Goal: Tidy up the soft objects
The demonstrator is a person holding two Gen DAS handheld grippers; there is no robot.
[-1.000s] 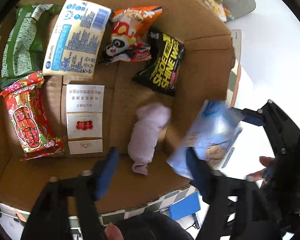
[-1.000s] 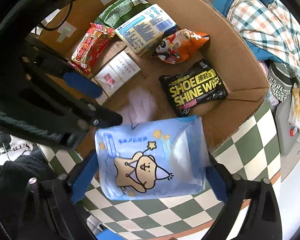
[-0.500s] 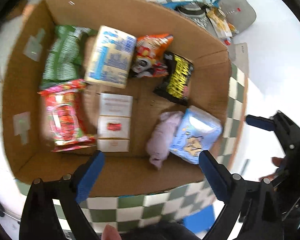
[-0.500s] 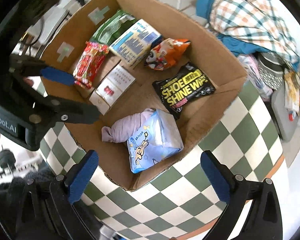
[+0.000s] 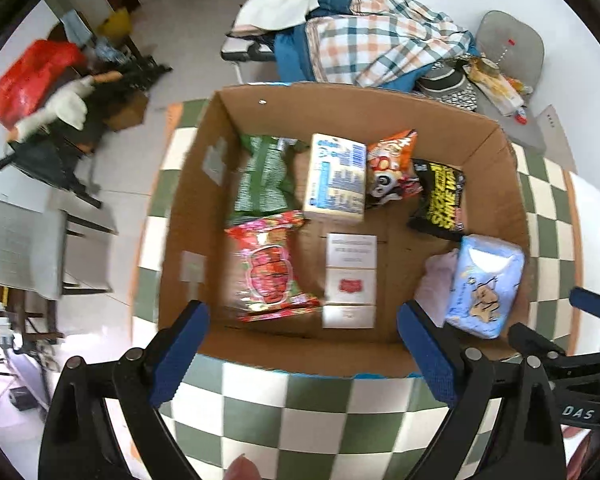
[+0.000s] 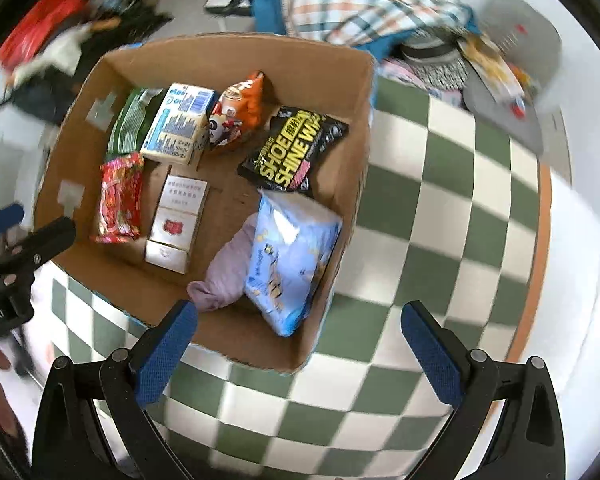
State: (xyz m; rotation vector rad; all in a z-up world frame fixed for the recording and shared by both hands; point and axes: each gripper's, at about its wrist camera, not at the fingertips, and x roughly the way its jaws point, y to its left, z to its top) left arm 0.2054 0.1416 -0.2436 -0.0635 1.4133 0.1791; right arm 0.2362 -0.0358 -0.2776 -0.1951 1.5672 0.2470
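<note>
Above the checkered table (image 6: 440,184), our right gripper (image 6: 298,344) and left gripper (image 5: 302,344) hang with fingers spread wide, holding nothing. Below them sits the cardboard box (image 6: 340,184). In its near right corner the blue pack (image 6: 292,256) lies against the wall, touching the lilac cloth (image 6: 228,272); the black pouch (image 6: 292,150) lies just behind them.

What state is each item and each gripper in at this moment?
Left gripper: open, empty, above the box's near edge.
Right gripper: open, empty.
Brown cardboard box: open-topped, on the checkered tablecloth.
Light blue bear-print soft pack: lying in the box against its wall.
Lilac rolled cloth: lying beside it, touching.
Black shoe-wipes pouch: lying flat, sealed.
</note>
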